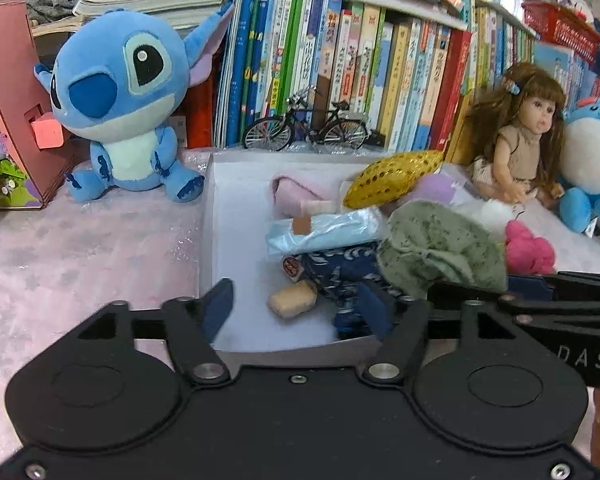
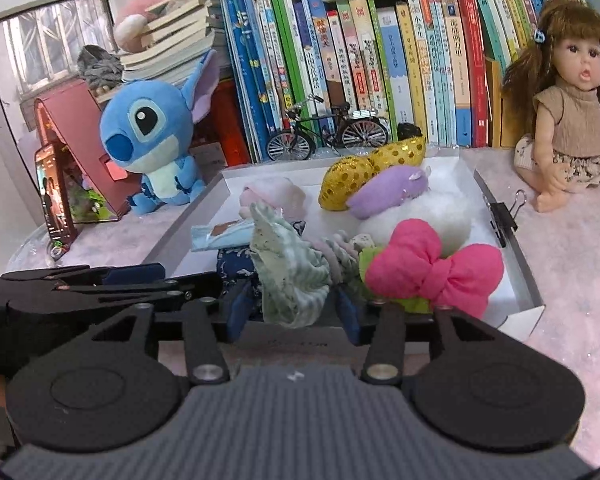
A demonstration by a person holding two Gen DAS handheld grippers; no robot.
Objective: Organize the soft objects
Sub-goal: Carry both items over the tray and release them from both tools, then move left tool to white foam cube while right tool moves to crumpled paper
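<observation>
A white shallow box (image 1: 206,216) (image 2: 518,268) on the pink tabletop holds several soft items. My left gripper (image 1: 296,308) is open over its near end, with a small tan piece (image 1: 292,302) and a dark blue patterned cloth (image 1: 340,276) between its fingers. My right gripper (image 2: 296,314) is also open. A crumpled green speckled cloth (image 2: 292,276) (image 1: 436,248) stands loosely between its blue pads. Behind lie a light blue packet (image 1: 320,232), a pink roll (image 1: 296,192), a gold sequin cushion (image 2: 364,172), a purple plush (image 2: 388,190), white fluff (image 2: 432,216) and a pink bow (image 2: 432,268).
A blue plush (image 1: 120,100) sits left of the box and a doll (image 2: 568,128) right of it. A model bicycle (image 1: 308,128) stands before a row of books. A binder clip (image 2: 504,216) grips the box's right wall. A phone (image 2: 54,200) leans at far left.
</observation>
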